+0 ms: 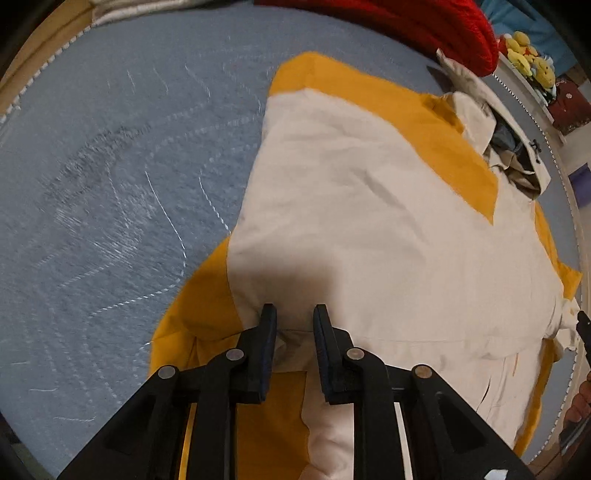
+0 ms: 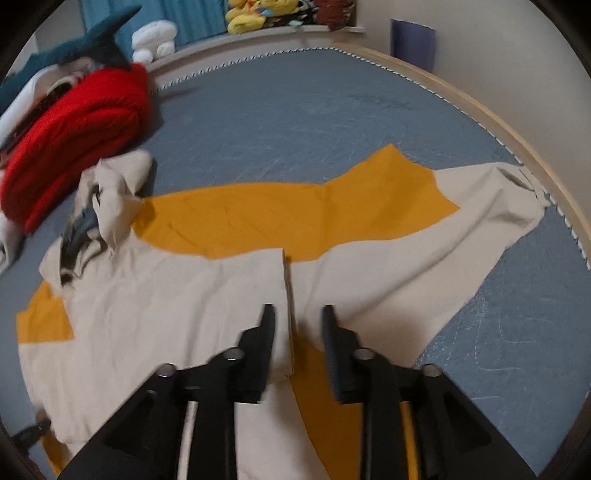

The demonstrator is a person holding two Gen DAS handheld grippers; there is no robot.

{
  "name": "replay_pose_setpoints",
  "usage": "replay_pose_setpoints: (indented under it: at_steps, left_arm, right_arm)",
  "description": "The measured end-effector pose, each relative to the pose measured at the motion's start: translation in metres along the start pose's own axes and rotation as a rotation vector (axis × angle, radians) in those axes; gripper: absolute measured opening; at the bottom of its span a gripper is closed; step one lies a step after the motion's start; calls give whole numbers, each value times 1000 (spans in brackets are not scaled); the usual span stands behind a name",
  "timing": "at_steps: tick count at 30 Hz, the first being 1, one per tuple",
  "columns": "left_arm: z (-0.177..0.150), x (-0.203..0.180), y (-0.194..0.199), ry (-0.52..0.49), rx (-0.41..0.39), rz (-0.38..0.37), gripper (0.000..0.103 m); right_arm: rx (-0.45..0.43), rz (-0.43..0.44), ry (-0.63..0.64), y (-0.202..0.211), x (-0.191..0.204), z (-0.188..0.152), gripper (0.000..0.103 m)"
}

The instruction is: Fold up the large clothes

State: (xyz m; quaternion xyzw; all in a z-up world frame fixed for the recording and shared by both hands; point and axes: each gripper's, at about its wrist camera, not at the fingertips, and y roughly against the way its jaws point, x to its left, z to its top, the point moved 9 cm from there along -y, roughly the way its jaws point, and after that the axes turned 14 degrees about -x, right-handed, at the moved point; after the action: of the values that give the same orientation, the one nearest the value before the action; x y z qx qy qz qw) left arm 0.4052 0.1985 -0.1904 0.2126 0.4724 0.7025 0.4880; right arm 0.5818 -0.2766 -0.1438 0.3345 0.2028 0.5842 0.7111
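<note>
A large cream and mustard-yellow jacket (image 1: 369,206) lies spread on the blue-grey bed cover (image 1: 110,184), its hood (image 1: 480,122) at the far right. My left gripper (image 1: 294,306) points down at the jacket's near edge and is shut on a bunched fold of cream cloth between its pads. In the right wrist view the jacket (image 2: 229,221) stretches across the bed, one sleeve (image 2: 480,199) reaching right. My right gripper (image 2: 295,306) hovers open over the straight edge of the cream front panel (image 2: 184,295), its pads clear of the cloth.
A red blanket (image 2: 74,129) is heaped beside the hood (image 2: 118,184) at the back left. Plush toys (image 2: 255,14) line a shelf behind the bed. The bed's piped edge (image 2: 535,184) runs close to the sleeve end. Bare cover (image 2: 295,110) lies beyond the jacket.
</note>
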Motion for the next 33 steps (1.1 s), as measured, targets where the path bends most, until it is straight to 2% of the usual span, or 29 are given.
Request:
replay_pose_setpoints:
  at_steps: [3, 5, 6, 8, 10, 13, 15, 16, 17, 21, 25, 26, 28, 29, 31, 33]
  left_arm:
    - [5, -14, 11, 13, -41, -74, 20]
    - [2, -24, 12, 8, -38, -127, 21]
    - [-2, -29, 10, -2, -25, -146, 23]
    - [-9, -34, 5, -23, 5, -158, 25]
    - [-18, -34, -2, -34, 39, -137, 25]
    - [-24, -30, -5, -32, 74, -118, 25]
    - [-23, -34, -3, -54, 71, -109, 25]
    - [-22, -38, -2, -65, 69, -109, 25]
    - [-22, -40, -2, -70, 67, -111, 25]
    - [-26, -41, -4, -84, 83, -117, 25]
    - [-18, -44, 3, -81, 67, -121, 25]
    - [-13, -48, 5, -74, 52, -133, 25]
    - [-2, -43, 10, -55, 13, -131, 25]
    - [0, -37, 10, -51, 5, -117, 25]
    - [-2, -26, 2, -46, 18, -66, 25]
    - [-16, -14, -10, -33, 70, -36, 25]
  right_arm:
    - [102, 98, -99, -12, 6, -19, 35]
    - [194, 124, -180, -24, 4, -39, 43]
    - [249, 128, -222, -31, 1, -52, 44]
    - [314, 115, -301, -40, -7, -71, 44]
    - [333, 123, -367, -45, -13, -79, 44]
    - [302, 134, -354, -44, -9, -71, 43]
    - [252, 131, -319, -39, -7, -61, 20]
    - [220, 124, -311, -36, -8, -55, 12]
    - [198, 123, -311, -32, -8, -49, 9]
    - [124, 67, -283, -10, -11, -30, 8]
    - [123, -80, -251, -10, -33, -34, 10]
    - [91, -154, -221, -6, -42, -30, 14]
    - [22, -195, -195, 1, -48, -18, 16]
    - [-5, -175, -190, 4, -45, -12, 20]
    - [-51, -63, -165, 4, -27, -1, 26]
    - [18, 69, -152, -10, -1, -10, 35]
